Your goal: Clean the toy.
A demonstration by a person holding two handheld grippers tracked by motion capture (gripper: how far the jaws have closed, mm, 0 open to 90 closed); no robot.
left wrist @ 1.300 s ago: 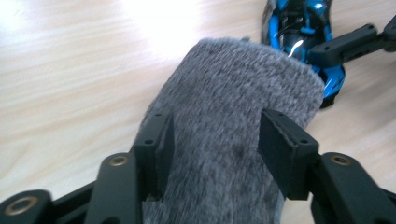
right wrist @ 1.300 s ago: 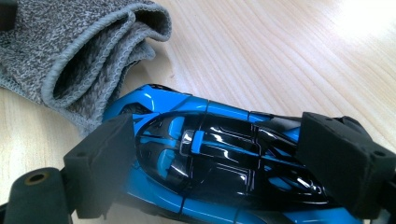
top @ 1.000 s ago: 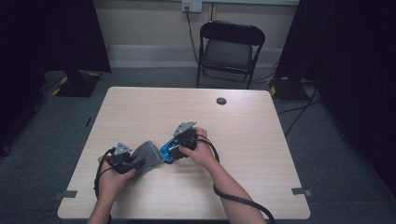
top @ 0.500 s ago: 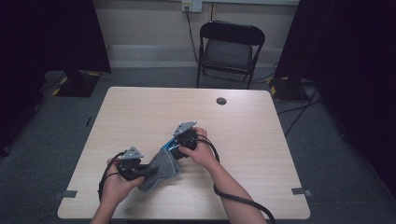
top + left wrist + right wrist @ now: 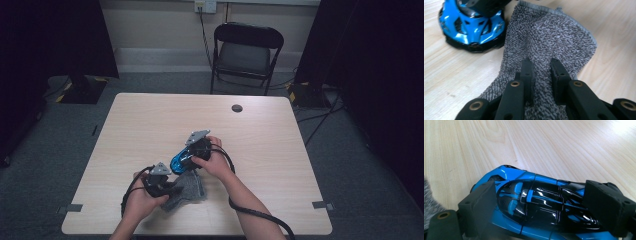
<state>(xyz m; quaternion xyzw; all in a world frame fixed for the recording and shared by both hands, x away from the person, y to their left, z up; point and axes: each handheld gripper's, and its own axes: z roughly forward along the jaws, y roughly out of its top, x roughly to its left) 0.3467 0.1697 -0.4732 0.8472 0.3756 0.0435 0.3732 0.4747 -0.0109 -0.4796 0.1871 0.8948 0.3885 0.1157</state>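
Right gripper [image 5: 536, 212] is clamped across the blue toy car [image 5: 181, 161], jaws on either flank around the cabin, car sitting on the table [image 5: 150, 120] mid-front, just ahead of the person. Left gripper [image 5: 541, 75] is pinched narrow on a fold of the grey cloth [image 5: 186, 191], which lies flat just beside the car's nose, edge touching or nearly so in the left gripper view. Risks from here: the car body is glossy and curved, so the right pads could slide off along the roofline if the cloth gets pushed hard against it; the car may also roll, since I can't tell whether all wheels are pressed down. The cloth grip holds only a thin fold, so a firm wipe could pull it free or bunch it under the jaws, leaving hard jaw tips scraping the paint. The trailing cable [image 5: 260, 215] near the right forearm could snag on the table edge. Versus a second ago: the left hand and cloth have shifted from the table's left toward the car and nearer the front edge; left jaws closed a bit further on the cloth; right hand and car unchanged.
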